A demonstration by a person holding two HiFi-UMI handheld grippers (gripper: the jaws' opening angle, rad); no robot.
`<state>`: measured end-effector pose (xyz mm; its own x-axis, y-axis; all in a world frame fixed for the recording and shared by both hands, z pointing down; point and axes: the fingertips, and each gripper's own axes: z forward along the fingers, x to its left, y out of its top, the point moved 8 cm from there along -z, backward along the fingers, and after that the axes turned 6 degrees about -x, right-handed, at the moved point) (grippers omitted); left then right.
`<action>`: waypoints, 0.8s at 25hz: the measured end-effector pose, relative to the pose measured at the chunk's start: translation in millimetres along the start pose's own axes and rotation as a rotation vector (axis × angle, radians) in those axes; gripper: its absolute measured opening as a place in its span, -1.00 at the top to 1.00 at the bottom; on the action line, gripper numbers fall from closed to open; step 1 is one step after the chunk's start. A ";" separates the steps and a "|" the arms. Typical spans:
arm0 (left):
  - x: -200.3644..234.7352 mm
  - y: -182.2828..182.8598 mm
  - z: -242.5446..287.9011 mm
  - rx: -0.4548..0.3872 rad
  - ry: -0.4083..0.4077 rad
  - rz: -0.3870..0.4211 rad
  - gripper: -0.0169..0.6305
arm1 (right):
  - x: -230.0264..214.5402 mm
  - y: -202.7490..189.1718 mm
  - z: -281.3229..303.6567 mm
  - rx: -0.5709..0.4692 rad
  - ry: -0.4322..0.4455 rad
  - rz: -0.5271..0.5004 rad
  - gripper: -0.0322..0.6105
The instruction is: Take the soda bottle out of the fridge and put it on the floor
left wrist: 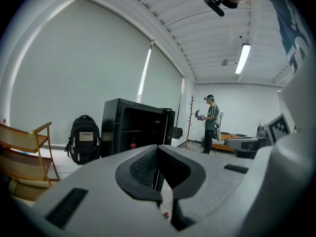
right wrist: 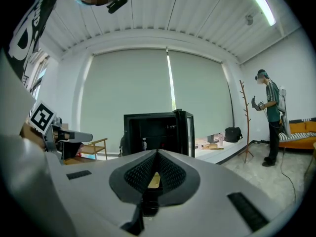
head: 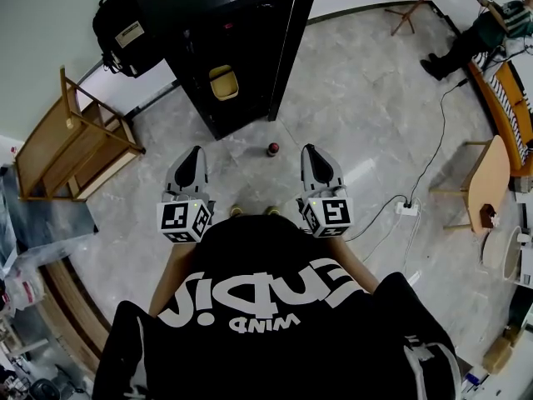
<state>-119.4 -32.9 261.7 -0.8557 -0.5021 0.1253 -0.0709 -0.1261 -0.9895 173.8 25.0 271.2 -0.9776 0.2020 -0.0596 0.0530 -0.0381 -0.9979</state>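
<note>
The soda bottle [head: 272, 148], small and dark with a red cap, stands upright on the grey floor in front of the black fridge [head: 225, 40], whose door [head: 293, 48] hangs open. My left gripper [head: 193, 152] and right gripper [head: 312, 150] are held side by side on either side of the bottle, a little nearer to me, and neither touches it. Both are shut with nothing between the pads. In the left gripper view the left gripper [left wrist: 159, 147] points at the fridge [left wrist: 133, 127], and the bottle's red cap [left wrist: 166, 214] peeks out below the jaws. The right gripper [right wrist: 157, 152] also faces the fridge [right wrist: 158, 132].
A yellow container [head: 223, 82] sits low inside the fridge. A black backpack [head: 121, 23] leans on the wall to its left, with a wooden chair [head: 75, 140] nearer me. A power strip with its cable [head: 408, 208] and a wooden stool [head: 487, 182] lie right. Another person [right wrist: 270, 117] stands far right.
</note>
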 end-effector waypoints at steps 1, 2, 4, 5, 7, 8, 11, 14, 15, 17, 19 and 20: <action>0.7 0.0 0.4 0.002 0.003 0.001 0.93 | -0.3 -0.3 0.0 0.000 -0.001 0.002 0.82; 1.4 -0.1 0.5 0.003 0.007 0.002 0.93 | -0.9 -0.7 -0.1 0.001 -0.004 0.008 0.82; 2.5 -0.3 0.2 0.009 0.017 0.005 0.93 | -2.3 -1.6 -0.9 0.006 -0.011 0.023 0.82; 2.8 -0.7 0.1 0.013 0.021 0.005 0.93 | -3.1 -2.0 -1.3 0.009 -0.014 0.025 0.82; 3.2 -1.4 0.3 0.020 0.024 0.003 0.93 | -4.1 -2.3 -1.0 0.012 -0.016 0.019 0.83; 3.1 -1.7 0.7 0.023 0.024 0.002 0.93 | -4.3 -2.2 -0.5 0.013 -0.016 0.016 0.82; 0.4 -2.8 2.1 0.028 0.020 0.000 0.93 | -4.5 -1.9 0.6 0.019 -0.019 0.010 0.82; -3.4 -4.1 2.7 0.030 0.018 -0.001 0.93 | -5.2 -1.3 1.2 0.019 -0.013 0.001 0.83; -4.4 -4.5 2.9 0.031 0.017 -0.003 0.93 | -5.2 -1.0 1.4 0.020 -0.011 0.001 0.83; -5.6 -5.6 3.2 0.036 0.016 -0.006 0.93 | -5.0 -1.0 1.2 0.026 -0.009 0.007 0.83; -6.0 -7.0 2.6 0.041 0.016 -0.010 0.93 | -5.1 -2.5 0.1 0.031 -0.008 0.010 0.82; -6.2 -7.7 2.1 0.043 0.016 -0.011 0.93 | -5.2 -3.0 -0.5 0.031 -0.009 0.013 0.82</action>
<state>-112.5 -30.6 268.7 -0.8630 -0.4867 0.1351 -0.0590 -0.1686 -0.9839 178.8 24.5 274.4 -0.9787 0.1923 -0.0723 0.0597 -0.0707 -0.9957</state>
